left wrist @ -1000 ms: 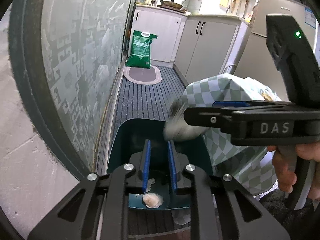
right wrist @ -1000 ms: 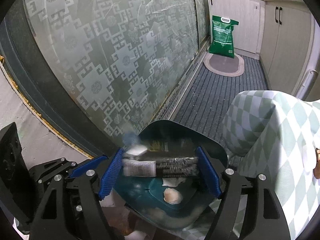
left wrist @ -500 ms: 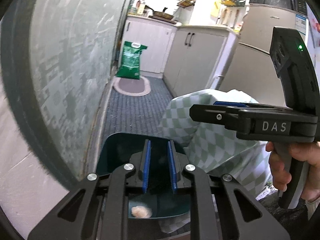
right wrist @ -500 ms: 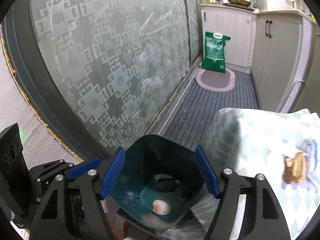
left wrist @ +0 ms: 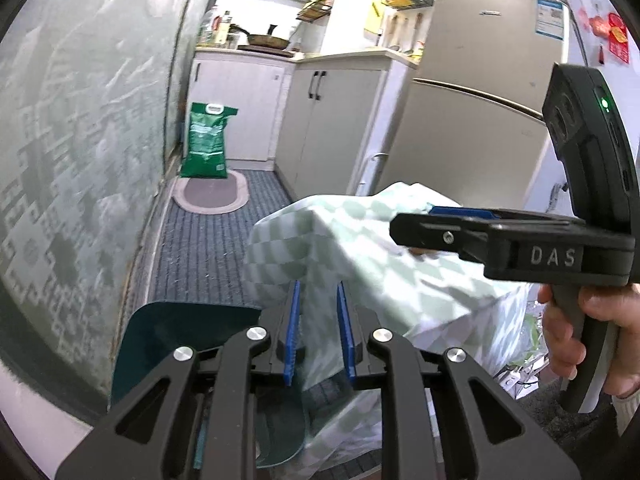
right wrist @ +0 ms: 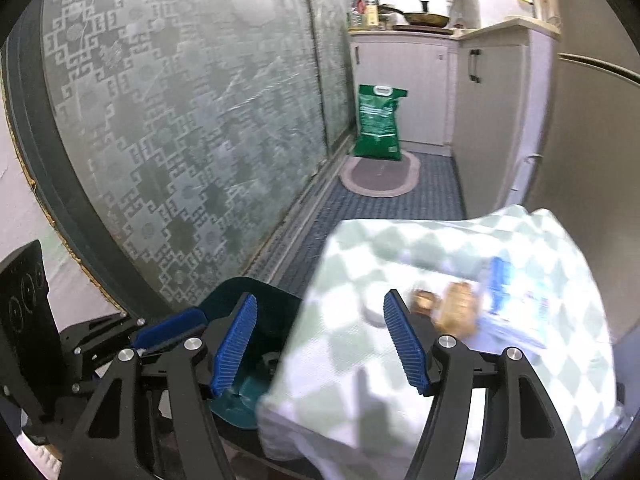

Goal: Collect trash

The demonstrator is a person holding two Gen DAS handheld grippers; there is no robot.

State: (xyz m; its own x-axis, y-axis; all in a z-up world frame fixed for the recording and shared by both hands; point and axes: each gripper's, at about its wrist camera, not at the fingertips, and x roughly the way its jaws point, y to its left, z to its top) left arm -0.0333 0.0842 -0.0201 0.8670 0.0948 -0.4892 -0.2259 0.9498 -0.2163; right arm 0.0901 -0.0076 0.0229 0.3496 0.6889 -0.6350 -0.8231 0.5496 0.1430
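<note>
The dark wrapper that sat across the right hand-held gripper (right wrist: 322, 344) a second ago is gone from it; its blue pads (right wrist: 234, 344) now stand wide apart with nothing between them. I take it the piece went down into the teal bin (right wrist: 248, 396), whose bottom showed scraps half a second back. Since then both tools have swung away from the bin toward the checked cloth of the desk (right wrist: 360, 392), which now fills most of the right view. On that cloth, just beyond the right tool's pads, lie a brownish lump (right wrist: 458, 312) and a blue and white packet (right wrist: 516, 312), blurred, likely the next trash. The left hand-held gripper (left wrist: 318, 334) holds its pads (left wrist: 294, 332) close together but with a gap; I cannot tell whether it grips the bin's rim (left wrist: 192, 312) or nothing at all. One item looks dealt with, then, and the pickup from the desk is not yet begun
</note>
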